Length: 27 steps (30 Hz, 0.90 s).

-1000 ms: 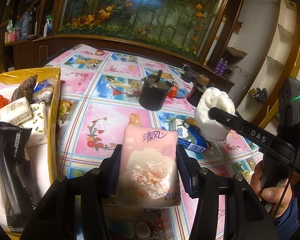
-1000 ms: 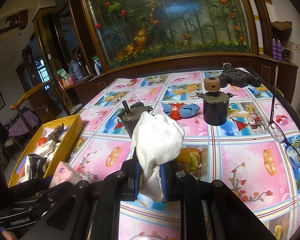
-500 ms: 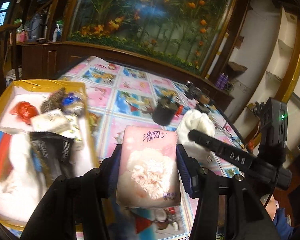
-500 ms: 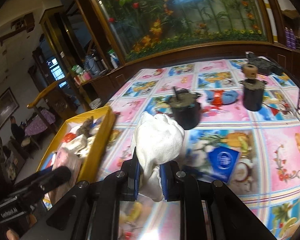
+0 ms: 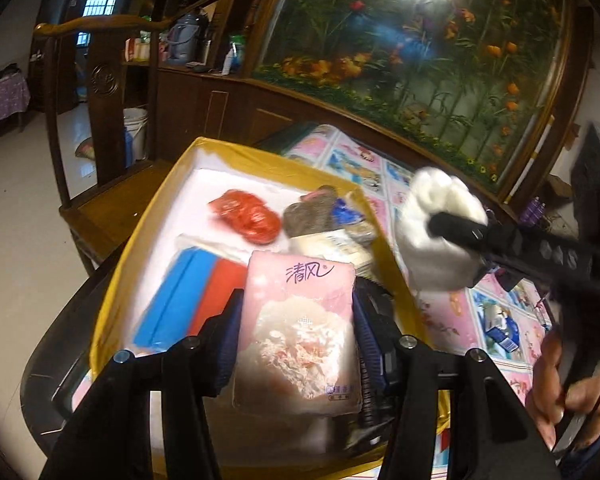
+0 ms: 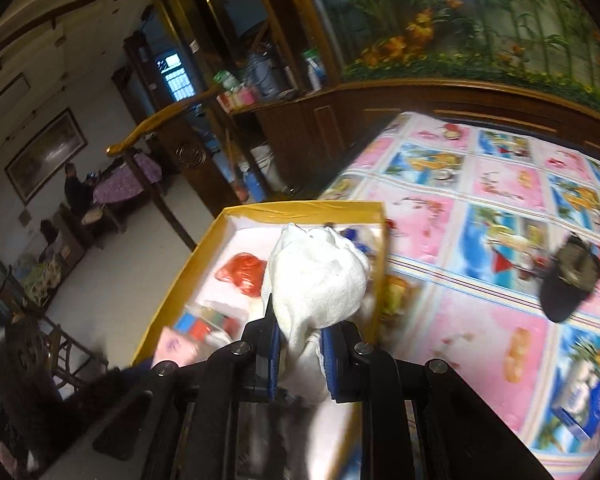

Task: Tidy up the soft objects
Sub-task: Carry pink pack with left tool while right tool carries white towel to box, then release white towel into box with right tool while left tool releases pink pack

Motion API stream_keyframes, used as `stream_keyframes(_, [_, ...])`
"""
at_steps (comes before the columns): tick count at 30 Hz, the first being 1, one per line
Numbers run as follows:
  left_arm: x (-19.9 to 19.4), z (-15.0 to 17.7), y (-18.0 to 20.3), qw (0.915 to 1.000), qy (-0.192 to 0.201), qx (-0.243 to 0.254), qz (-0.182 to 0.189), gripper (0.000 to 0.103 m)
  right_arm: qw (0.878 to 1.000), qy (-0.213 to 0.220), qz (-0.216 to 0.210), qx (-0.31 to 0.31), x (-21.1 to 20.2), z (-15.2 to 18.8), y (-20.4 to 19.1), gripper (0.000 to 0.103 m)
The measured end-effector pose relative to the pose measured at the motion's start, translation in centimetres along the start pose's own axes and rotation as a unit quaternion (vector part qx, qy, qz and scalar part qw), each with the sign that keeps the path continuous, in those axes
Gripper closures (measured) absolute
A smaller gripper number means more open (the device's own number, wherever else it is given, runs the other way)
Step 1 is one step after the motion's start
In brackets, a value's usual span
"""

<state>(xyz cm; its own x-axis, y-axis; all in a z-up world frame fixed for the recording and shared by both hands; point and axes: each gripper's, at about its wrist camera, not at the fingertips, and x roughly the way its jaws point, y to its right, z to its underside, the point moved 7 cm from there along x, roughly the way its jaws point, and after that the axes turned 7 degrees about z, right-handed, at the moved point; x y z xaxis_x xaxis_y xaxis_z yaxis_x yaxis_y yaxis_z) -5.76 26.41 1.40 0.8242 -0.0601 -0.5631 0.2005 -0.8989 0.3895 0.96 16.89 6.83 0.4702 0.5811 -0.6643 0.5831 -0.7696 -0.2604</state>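
My left gripper (image 5: 298, 300) is shut on a pink tissue pack (image 5: 296, 332) and holds it above the near end of a yellow-rimmed box (image 5: 156, 216). Inside the box lie a red bag (image 5: 248, 214), a blue and red pack (image 5: 188, 300) and a brown bundle (image 5: 308, 212). My right gripper (image 6: 300, 332) pinches a white cloth (image 6: 316, 272) over the box's right rim (image 6: 380, 264). Its jaws are opening while the cloth is still pressed between the pads. In the left wrist view the white cloth (image 5: 440, 220) hangs just right of the box.
The box sits at the left end of a table with a pink and blue patterned cloth (image 6: 480, 200). A dark round pot (image 6: 568, 284) and a blue carton (image 6: 584, 404) lie on it. A wooden chair (image 5: 100, 80) stands beyond the box. A hand (image 5: 556, 384) grips the right tool.
Both grippers have swung left from over the table to over the box, each still carrying its load. The box now fills the middle of both views.
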Motion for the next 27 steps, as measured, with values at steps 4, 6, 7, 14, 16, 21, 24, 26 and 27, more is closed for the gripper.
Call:
stream_keyframes(4, [0.1, 0.7, -1.2, 0.9999, -0.006, 0.001, -0.009, 0.051, 0.999, -0.028, -0.015, -0.005, 4.2, -0.7, -2.7, 0.083])
stream_keyframes(6, [0.1, 0.8, -1.5, 0.9999, -0.006, 0.002, -0.008, 0.051, 0.999, -0.04, -0.014, -0.01, 6.2, -1.0, -3.7, 0.083])
stream_keyframes(7, [0.1, 0.8, -1.5, 1.0, -0.005, 0.002, -0.007, 0.051, 0.999, -0.047, -0.018, -0.011, 6.9, -1.1, -4.1, 0.083])
stream_keyframes(14, [0.5, 1.0, -1.2, 0.9999, -0.001, 0.012, -0.006, 0.051, 0.997, -0.075, -0.007, -0.021, 10.4, -1.3, -5.5, 0.071])
stream_keyframes(16, [0.5, 1.0, -1.2, 0.9999, 0.001, 0.01, -0.004, 0.048, 0.997, -0.079, -0.01, -0.02, 10.6, -1.1, -5.4, 0.053])
stream_keyframes(21, [0.2, 0.8, -0.9, 0.9999, 0.004, 0.002, 0.011, 0.038, 0.998, -0.056, -0.024, -0.013, 8.6, -1.7, -4.6, 0.038])
stream_keyframes(24, [0.0, 0.7, -0.4, 0.9999, 0.008, 0.003, 0.013, 0.038, 0.999, -0.04, -0.033, -0.004, 6.5, -2.0, -4.0, 0.038])
stream_keyframes(26, [-0.3, 0.7, 0.1, 0.9998, 0.011, 0.004, 0.017, 0.038, 0.999, -0.031, -0.038, 0.003, 5.2, -2.0, -3.5, 0.038])
stream_keyframes(27, [-0.5, 0.6, 0.4, 0.9997, 0.014, 0.007, 0.019, 0.037, 0.999, -0.028, -0.04, 0.008, 4.6, -1.9, -3.1, 0.038])
